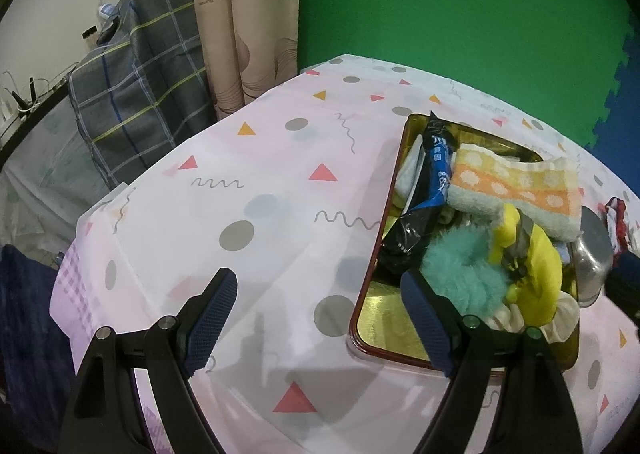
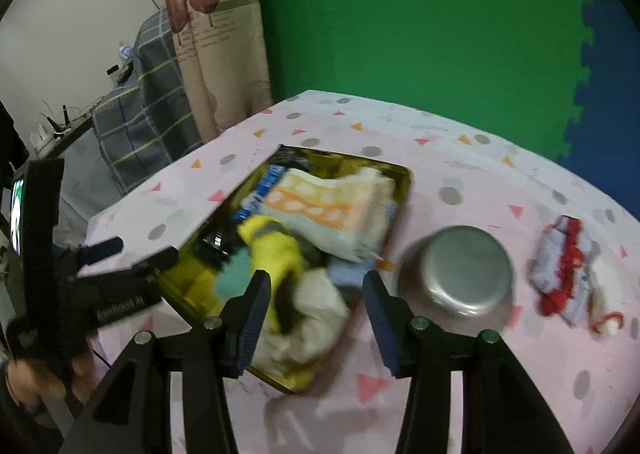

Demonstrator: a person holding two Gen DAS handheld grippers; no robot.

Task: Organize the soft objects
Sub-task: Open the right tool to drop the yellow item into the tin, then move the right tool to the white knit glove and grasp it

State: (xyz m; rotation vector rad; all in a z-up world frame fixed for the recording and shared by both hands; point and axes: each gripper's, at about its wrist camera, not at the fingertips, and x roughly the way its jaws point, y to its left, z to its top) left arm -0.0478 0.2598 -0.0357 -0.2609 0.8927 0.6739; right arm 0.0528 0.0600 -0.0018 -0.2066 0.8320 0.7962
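A gold tray [image 1: 372, 318] with a dark red rim holds a pile of soft things: an orange and yellow towel [image 1: 516, 182], a yellow soft item [image 1: 536, 266], a teal fluffy piece [image 1: 460, 266], a cream cloth [image 2: 316, 310] and a black and blue packet [image 1: 436, 158]. My left gripper [image 1: 316, 278] is open wide over the tablecloth, its right finger above the tray's near-left corner. My right gripper [image 2: 316, 278] stands open above the tray's [image 2: 188, 286] near end. The cream cloth lies below the gap and the pads do not press it. That view is motion-blurred.
An upturned metal bowl [image 2: 460, 274] sits right of the tray. A red, white and blue cloth item [image 2: 568, 274] lies further right. The table has a pink patterned cloth [image 1: 260, 214]. A green wall stands behind, with a curtain and a plaid-covered piece of furniture [image 1: 140, 94] to the left.
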